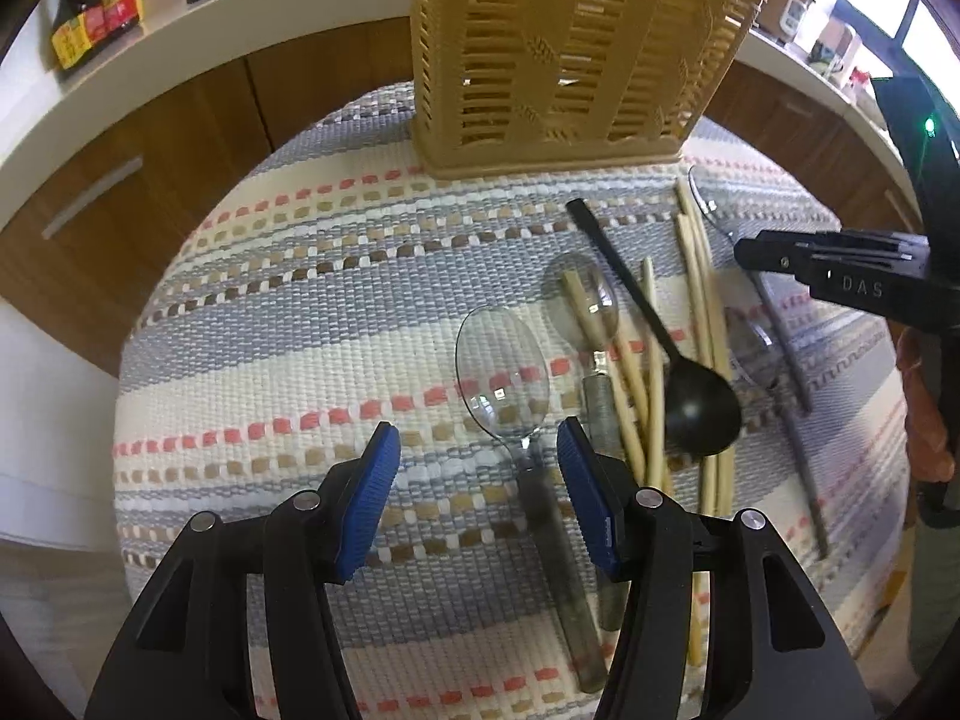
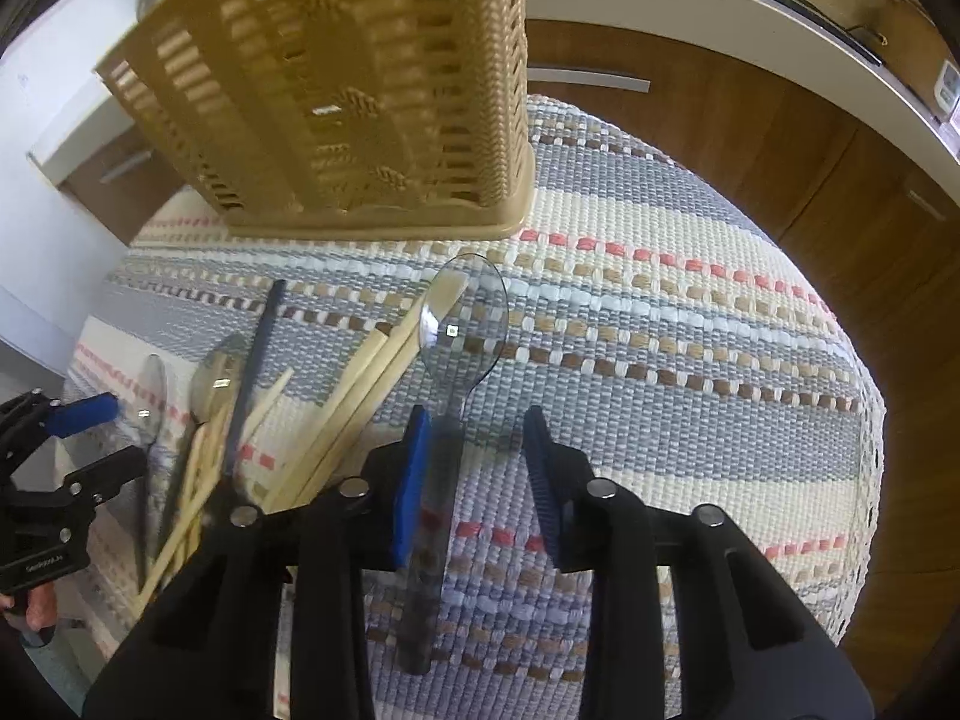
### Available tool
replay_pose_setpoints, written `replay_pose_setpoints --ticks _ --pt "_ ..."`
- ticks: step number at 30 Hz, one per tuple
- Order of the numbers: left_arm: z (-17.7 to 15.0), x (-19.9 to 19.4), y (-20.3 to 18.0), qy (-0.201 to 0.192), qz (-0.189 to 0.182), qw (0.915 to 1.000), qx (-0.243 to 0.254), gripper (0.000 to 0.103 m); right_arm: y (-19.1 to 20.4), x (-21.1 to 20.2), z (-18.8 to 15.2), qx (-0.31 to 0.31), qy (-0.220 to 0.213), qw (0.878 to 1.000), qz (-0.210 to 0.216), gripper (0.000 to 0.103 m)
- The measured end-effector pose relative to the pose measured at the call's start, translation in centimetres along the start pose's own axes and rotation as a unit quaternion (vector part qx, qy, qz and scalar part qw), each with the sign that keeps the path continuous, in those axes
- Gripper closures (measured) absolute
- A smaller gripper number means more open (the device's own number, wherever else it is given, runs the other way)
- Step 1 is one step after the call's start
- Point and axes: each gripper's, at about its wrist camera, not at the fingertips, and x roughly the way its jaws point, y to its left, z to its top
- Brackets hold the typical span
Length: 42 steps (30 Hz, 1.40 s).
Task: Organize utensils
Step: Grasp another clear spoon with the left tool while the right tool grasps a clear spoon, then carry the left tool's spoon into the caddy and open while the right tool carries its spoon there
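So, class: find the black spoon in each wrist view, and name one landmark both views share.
Left wrist view: black spoon lies right of centre, across the chopsticks.
Right wrist view: only its dark handle shows, lower left.
Shared landmark: the tan basket at the top.

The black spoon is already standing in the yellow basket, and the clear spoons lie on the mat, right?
Not quite. The black spoon lies on the mat among the chopsticks, outside the basket, as the left wrist view shows. The clear spoons do lie on the mat.

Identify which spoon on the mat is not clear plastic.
The black spoon, lying across the chopsticks with its handle angled toward the basket. The other spoons have transparent bowls; this one is opaque black throughout.
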Motion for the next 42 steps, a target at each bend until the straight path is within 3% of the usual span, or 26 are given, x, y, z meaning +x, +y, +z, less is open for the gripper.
replay_pose_setpoints --ticks 10,16,18,20,28,30,34,42 --pt "0.5 0.5 -0.8 0.003 0.006 1.0000 0.006 0.050 0.3 0.2 0.3 -0.002 -0.007 1.000 -0.017 0.085" --pt "1.7 1.3 -1.6 -0.002 0.031 0.9995 0.007 0.051 -0.1 -0.6 -1.0 -0.008 -0.009 1.000 -0.024 0.093" --pt "1.9 1.4 -1.9 -0.007 0.042 0.9991 0.010 0.057 -0.7 -0.9 -1.5 -0.005 -0.008 1.000 -0.022 0.093" --pt "2.1 1.4 -1.8 -0.012 0.048 0.9988 0.007 0.070 -1.3 -1.2 -2.1 -0.003 -0.008 1.000 -0.023 0.093" --pt "2.6 0.6 -0.4 -0.039 0.029 0.9986 -0.023 0.071 -2.9 -2.2 -3.8 -0.003 -0.012 1.000 -0.006 0.092" --pt "2.5 0.2 0.2 -0.043 0.024 0.9985 -0.024 0.071 -3.1 -2.2 -3.4 -0.001 -0.012 1.000 -0.006 0.090" --pt "2.5 -0.2 0.6 -0.044 0.028 0.9986 -0.014 0.070 -3.0 -2.2 -2.5 0.001 -0.019 1.000 -0.004 0.059" --pt "2.4 0.5 1.1 -0.035 0.038 0.9987 -0.004 0.069 -2.7 -0.8 0.0 0.007 -0.014 1.000 -0.003 0.057"
